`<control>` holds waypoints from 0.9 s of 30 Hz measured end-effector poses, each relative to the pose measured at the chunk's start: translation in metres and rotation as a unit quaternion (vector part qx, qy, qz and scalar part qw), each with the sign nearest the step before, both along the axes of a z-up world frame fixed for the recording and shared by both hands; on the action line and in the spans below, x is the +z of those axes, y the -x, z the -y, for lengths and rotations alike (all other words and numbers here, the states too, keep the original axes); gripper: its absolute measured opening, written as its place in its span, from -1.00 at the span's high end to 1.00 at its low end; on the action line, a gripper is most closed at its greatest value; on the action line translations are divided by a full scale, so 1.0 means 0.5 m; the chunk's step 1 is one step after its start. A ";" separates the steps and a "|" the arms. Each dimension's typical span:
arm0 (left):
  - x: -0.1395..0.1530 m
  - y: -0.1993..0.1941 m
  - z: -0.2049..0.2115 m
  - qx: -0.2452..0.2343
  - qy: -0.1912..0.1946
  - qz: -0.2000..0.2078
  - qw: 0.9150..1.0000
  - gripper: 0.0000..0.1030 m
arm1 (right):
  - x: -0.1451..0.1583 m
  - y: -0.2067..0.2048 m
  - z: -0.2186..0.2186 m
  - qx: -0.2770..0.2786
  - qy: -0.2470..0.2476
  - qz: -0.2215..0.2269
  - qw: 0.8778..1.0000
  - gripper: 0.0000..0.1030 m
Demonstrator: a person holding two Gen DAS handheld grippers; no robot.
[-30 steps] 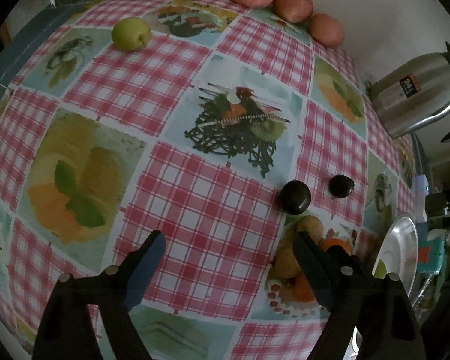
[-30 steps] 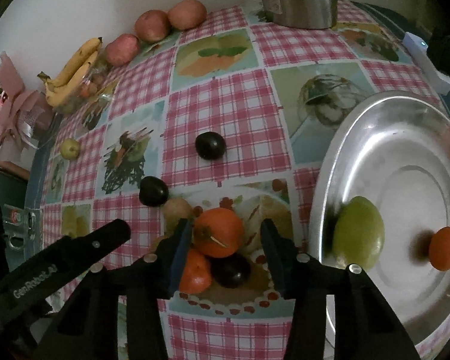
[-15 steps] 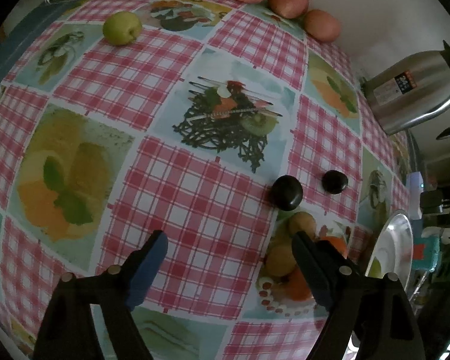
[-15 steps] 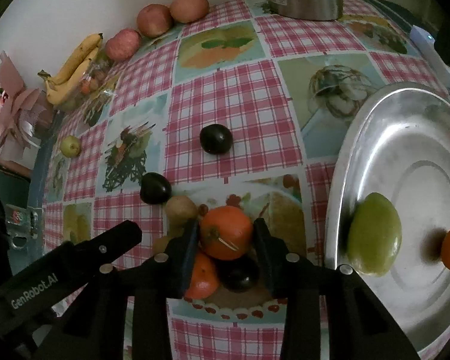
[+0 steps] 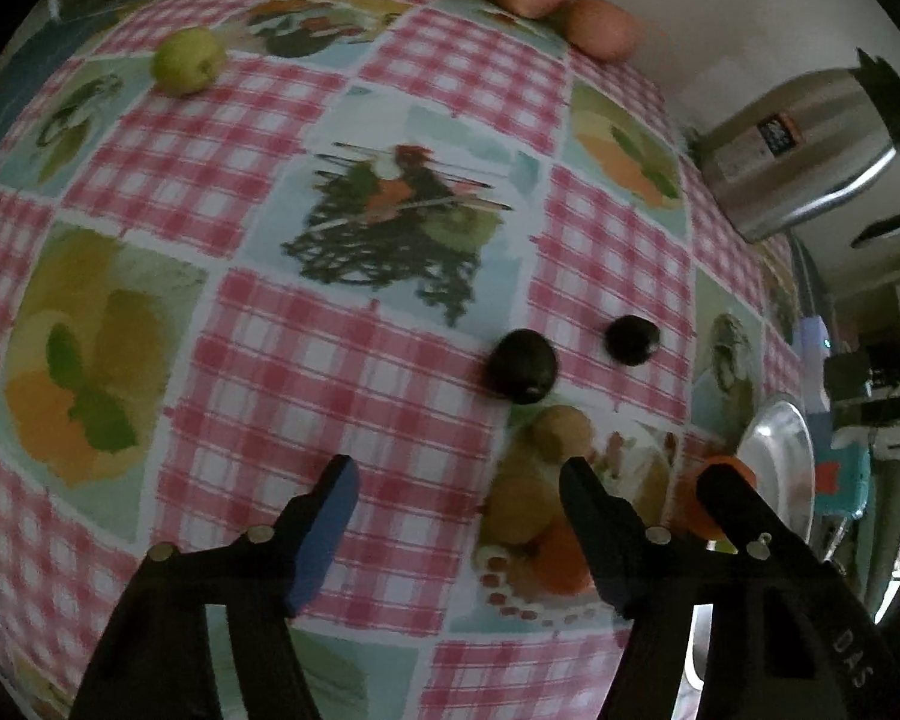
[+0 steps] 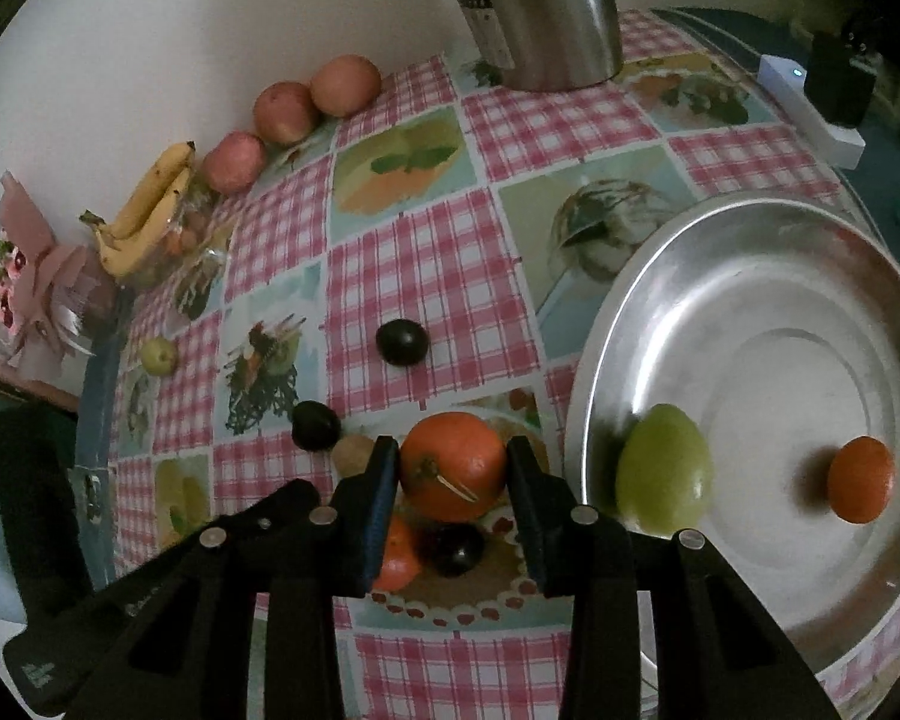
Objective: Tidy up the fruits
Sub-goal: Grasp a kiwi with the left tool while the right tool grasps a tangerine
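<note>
1. Checked pink-and-white cloth covers the desk [image 5: 342,360] in the left wrist view. The left gripper [image 5: 459,498] hangs above it with its fingers spread wide and nothing between them. Two dark plums [image 5: 522,365] lie just ahead, beside a brown fruit [image 5: 561,432]. A green apple [image 5: 186,60] sits far off, well apart from the rest.

2. In the right wrist view, the right gripper [image 6: 453,474] has its fingers closed against both sides of an orange [image 6: 453,465], above a second orange [image 6: 397,552] and a dark plum [image 6: 453,546]. The metal tray [image 6: 750,228] lies just to the right, holding a green fruit [image 6: 663,471] and a small orange [image 6: 860,471].

3. Risk, as a judgement: the orange is round and held only at its sides, so it could slip out during transfer. Released carelessly, it may roll across the smooth tray and knock the fruit already there.
</note>
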State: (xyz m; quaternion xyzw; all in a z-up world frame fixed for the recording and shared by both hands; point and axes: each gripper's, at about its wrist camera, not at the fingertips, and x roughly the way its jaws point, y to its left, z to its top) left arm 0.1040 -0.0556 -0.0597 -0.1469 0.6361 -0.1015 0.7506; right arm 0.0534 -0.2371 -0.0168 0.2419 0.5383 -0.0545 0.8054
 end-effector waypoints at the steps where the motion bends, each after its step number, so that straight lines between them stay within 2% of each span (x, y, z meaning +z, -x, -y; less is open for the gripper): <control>1: -0.001 0.000 0.008 -0.005 0.003 0.000 1.000 -0.21 | 0.002 0.001 0.000 0.000 0.001 0.001 1.000 0.26; 4: -0.006 0.000 0.026 -0.014 0.011 -0.007 1.000 0.02 | 0.008 0.002 0.000 0.001 0.002 0.004 1.000 0.26; 11: -0.014 0.002 0.035 -0.010 0.033 -0.011 0.999 0.23 | 0.011 0.003 0.001 0.002 -0.002 0.007 1.000 0.26; 16: -0.022 0.008 0.029 0.001 0.051 -0.023 0.998 0.47 | 0.012 0.004 0.003 0.001 -0.004 0.006 1.000 0.26; 21: -0.023 0.005 0.014 0.015 0.068 -0.031 0.997 0.49 | 0.012 0.005 0.004 0.000 -0.005 0.006 1.000 0.26; 27: -0.022 0.006 -0.002 0.028 0.069 -0.034 0.997 0.49 | 0.012 0.004 0.004 -0.001 -0.004 0.006 1.000 0.26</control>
